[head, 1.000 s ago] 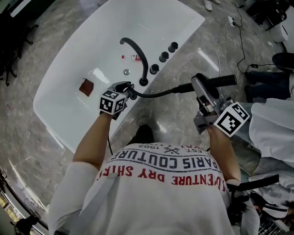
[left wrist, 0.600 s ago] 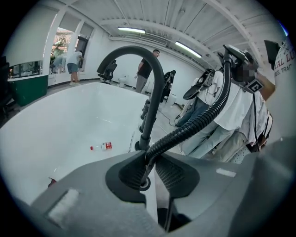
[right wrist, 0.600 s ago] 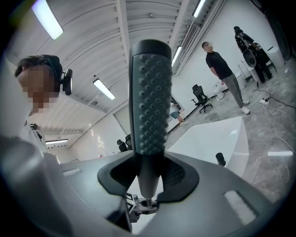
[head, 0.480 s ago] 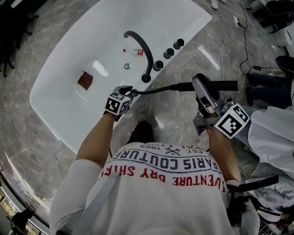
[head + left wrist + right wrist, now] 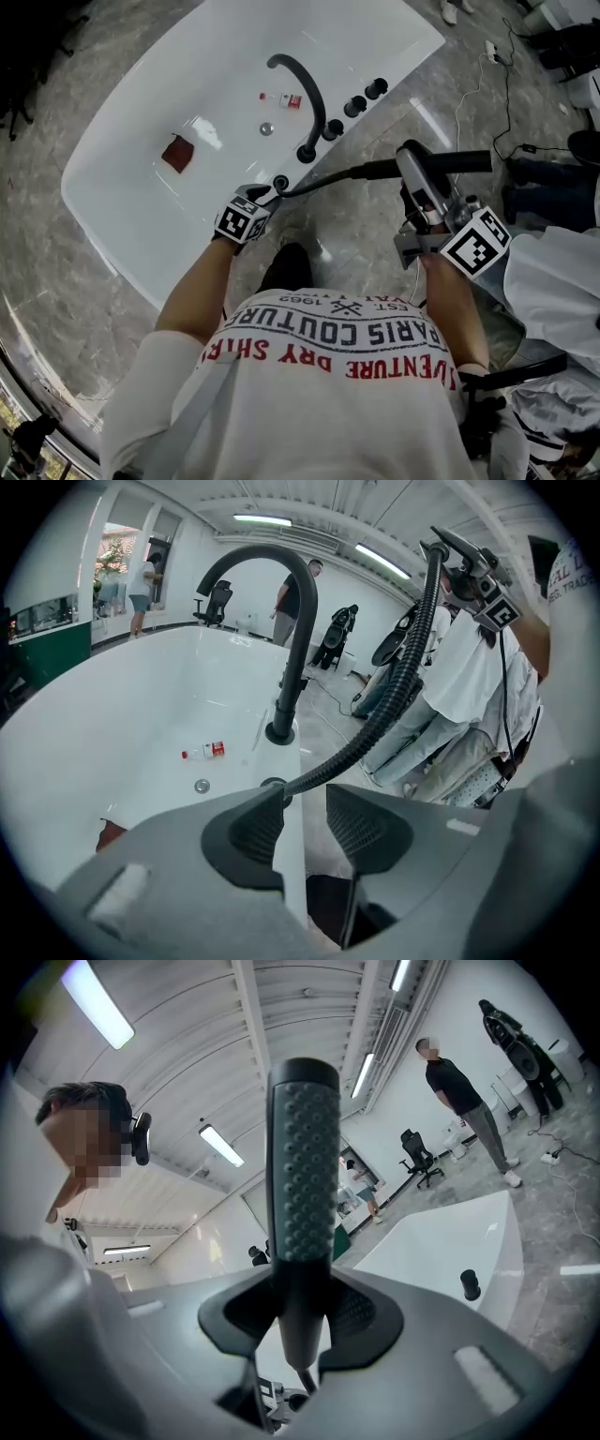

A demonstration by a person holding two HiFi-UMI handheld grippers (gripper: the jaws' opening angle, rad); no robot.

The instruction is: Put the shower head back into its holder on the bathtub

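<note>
Grip on the shower head (image 5: 459,161) is provided by the right gripper (image 5: 302,1309), the jaws of which are clamped on the studded handle. The shower head is held level over the floor to the right of the white bathtub (image 5: 169,103), well apart from the holder (image 5: 280,182) on the near rim. A black corrugated hose (image 5: 328,178) is run from the holder to the shower head. The left gripper (image 5: 305,803) is positioned just beside the holder and pointed downward. Its jaws are opening, and the hose is seen just beyond the tips, not pressed by the pads. A curved black spout (image 5: 305,80) and three knobs (image 5: 354,105) are mounted farther along the rim. A small bottle (image 5: 291,99) and the drain (image 5: 266,128) are located on the tub floor.
</note>
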